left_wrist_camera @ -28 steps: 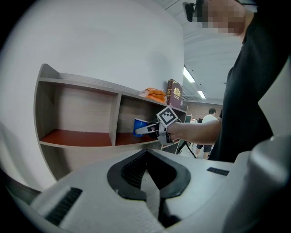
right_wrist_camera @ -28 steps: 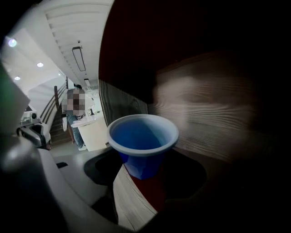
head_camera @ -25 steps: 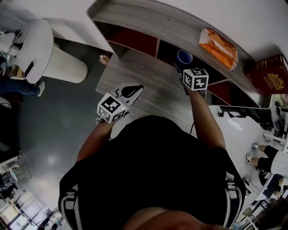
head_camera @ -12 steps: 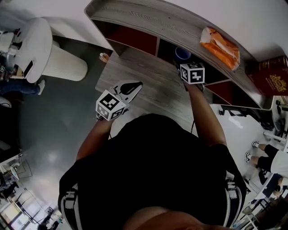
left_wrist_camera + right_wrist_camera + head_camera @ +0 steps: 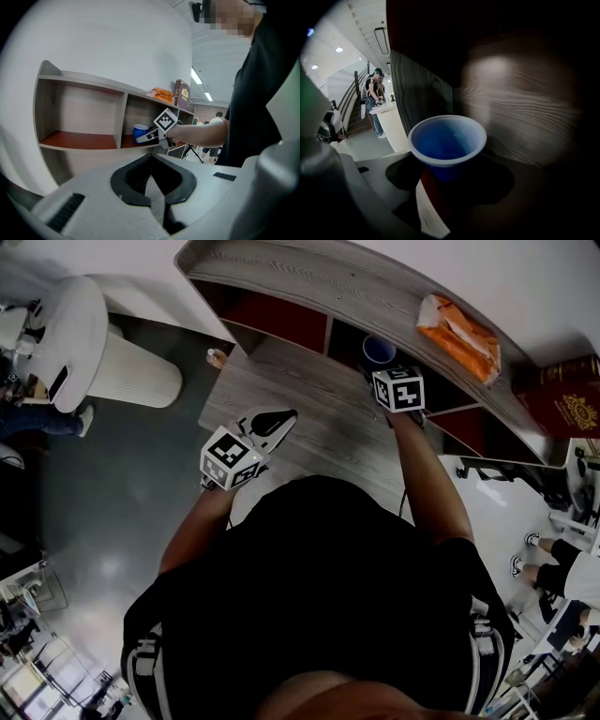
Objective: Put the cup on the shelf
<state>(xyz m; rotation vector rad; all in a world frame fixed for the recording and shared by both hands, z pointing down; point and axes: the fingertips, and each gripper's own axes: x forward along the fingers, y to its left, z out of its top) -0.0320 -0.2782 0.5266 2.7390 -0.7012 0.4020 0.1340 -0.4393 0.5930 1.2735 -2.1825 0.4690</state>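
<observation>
Right gripper inside middle compartment of shelf. Jaws opening, blue cup between them, upright on red floor near front edge. Left gripper closed, empty, over table.

Risk: jaw clipping cup on withdrawal tips it or drags it off edge.

Writing: red book shows gilt crest, lettering unreadable; none on cup.

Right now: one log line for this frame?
phase: release | right gripper: jaws opening around cup | cup: upright on shelf | left gripper: shut, empty
</observation>
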